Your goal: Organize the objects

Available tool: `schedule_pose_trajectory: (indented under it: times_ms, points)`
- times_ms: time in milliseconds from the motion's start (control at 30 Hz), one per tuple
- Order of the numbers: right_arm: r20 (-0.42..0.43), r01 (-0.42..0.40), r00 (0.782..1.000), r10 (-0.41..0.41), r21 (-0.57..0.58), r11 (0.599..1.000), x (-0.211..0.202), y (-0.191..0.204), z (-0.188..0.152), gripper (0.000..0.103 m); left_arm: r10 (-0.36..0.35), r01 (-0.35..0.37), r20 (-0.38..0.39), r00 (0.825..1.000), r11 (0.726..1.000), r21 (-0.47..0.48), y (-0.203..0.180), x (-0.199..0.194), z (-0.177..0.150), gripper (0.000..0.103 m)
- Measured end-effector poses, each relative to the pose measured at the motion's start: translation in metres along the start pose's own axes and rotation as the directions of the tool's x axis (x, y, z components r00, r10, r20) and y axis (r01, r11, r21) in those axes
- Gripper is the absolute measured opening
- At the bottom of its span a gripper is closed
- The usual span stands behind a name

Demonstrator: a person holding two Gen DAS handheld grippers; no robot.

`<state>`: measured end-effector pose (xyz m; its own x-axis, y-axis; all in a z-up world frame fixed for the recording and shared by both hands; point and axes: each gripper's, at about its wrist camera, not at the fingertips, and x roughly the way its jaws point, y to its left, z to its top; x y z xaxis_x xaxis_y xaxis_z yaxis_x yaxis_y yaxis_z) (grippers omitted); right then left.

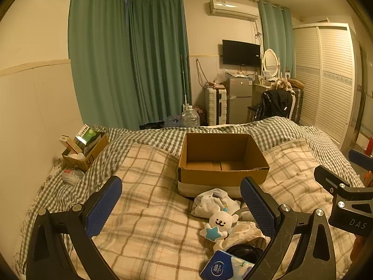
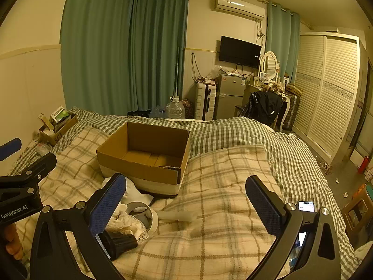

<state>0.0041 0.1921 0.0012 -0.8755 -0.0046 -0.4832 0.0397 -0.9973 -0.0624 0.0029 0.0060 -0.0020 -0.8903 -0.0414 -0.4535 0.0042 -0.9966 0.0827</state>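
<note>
An open, empty cardboard box (image 1: 223, 163) stands on the plaid blanket; it also shows in the right wrist view (image 2: 142, 156). In front of it lies a pile: a white bear toy with a blue star (image 1: 218, 225), white cloth (image 1: 209, 201), a blue tissue pack (image 1: 223, 267), a black round object (image 1: 242, 249). The right wrist view shows a white tape roll (image 2: 152, 219), a black cylinder (image 2: 119, 242) and a white tube (image 2: 177, 215). My left gripper (image 1: 181, 206) is open and empty above the pile. My right gripper (image 2: 186, 204) is open and empty, right of the pile.
A smaller cardboard box (image 1: 85, 150) full of items sits at the bed's left by the wall. A phone (image 2: 305, 206) lies near the right gripper. A wardrobe (image 2: 326, 93), fridge (image 2: 229, 96) and chair stand beyond the bed.
</note>
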Motion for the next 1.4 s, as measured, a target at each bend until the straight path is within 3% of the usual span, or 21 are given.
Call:
schedule_pose_trajectory:
  times_ms: [1400]
  points:
    - [-0.010,-0.021,1.000,0.021,-0.021,1.000,-0.0031,0.0075,-0.0022,0.103,0.002,-0.002,-0.044,0.999,1.000,-0.006,0.0004,0.0039,-0.0055,0.103]
